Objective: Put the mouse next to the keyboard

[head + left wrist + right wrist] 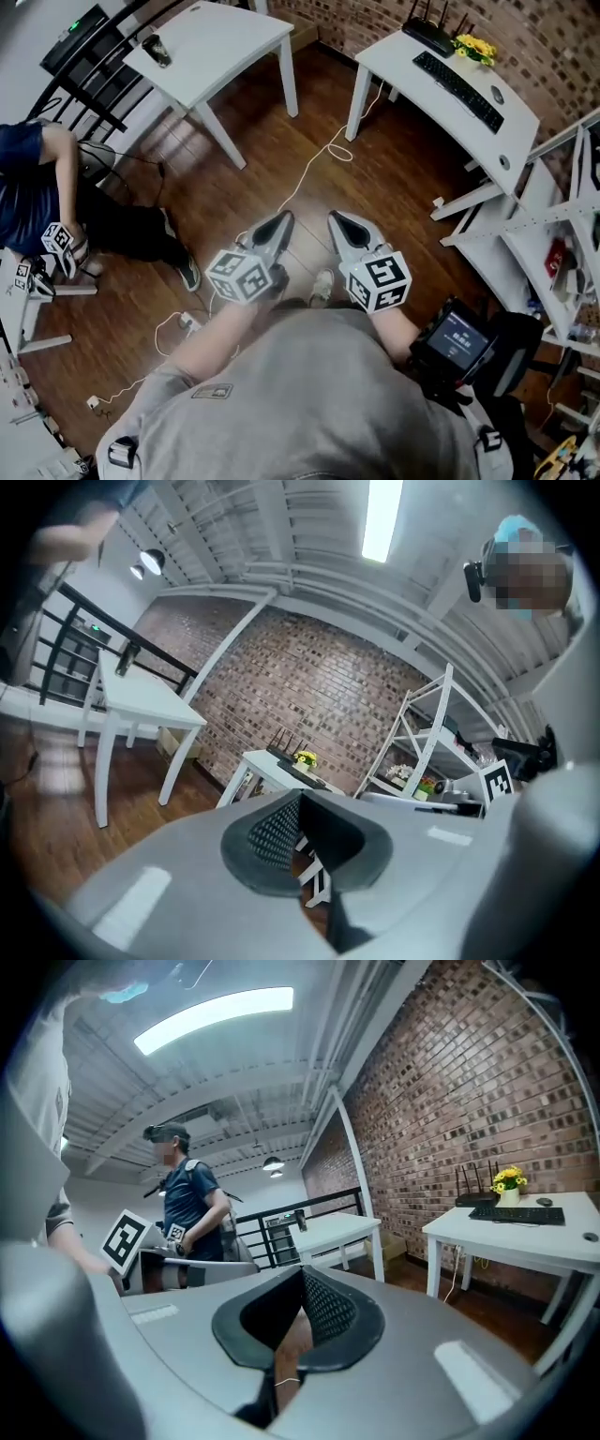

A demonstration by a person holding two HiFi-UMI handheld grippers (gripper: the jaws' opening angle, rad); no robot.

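At far left, a white bench [220, 37] carries one dark upright item [157, 49], too small to identify. It is not judged to be part of the task. In the centre, the left tool [284, 220] and the right tool [335, 218] are held side by side above the wooden floor [281, 141]. Each tool has its jaws fully closed, tip against tip, with nothing between them. At right, a second white bench [403, 66] carries the keyboard [459, 90], with a router [429, 36] and yellow flowers [473, 47] at its far end. The mouse [497, 94], as far as its small dark oval shape can be identified, lies on this bench just beyond the near end of the keyboard, apart from it. Both tools are well apart from the mouse, with open floor between, and the right tool is the nearer. Judgement: the step in hand is the approach, and no grasp has been made. The next move calls for carrying the right tool to the right bench, confirming the mouse, opening the jaws wide enough to span its sides, and closing on it without disturbing the keyboard.
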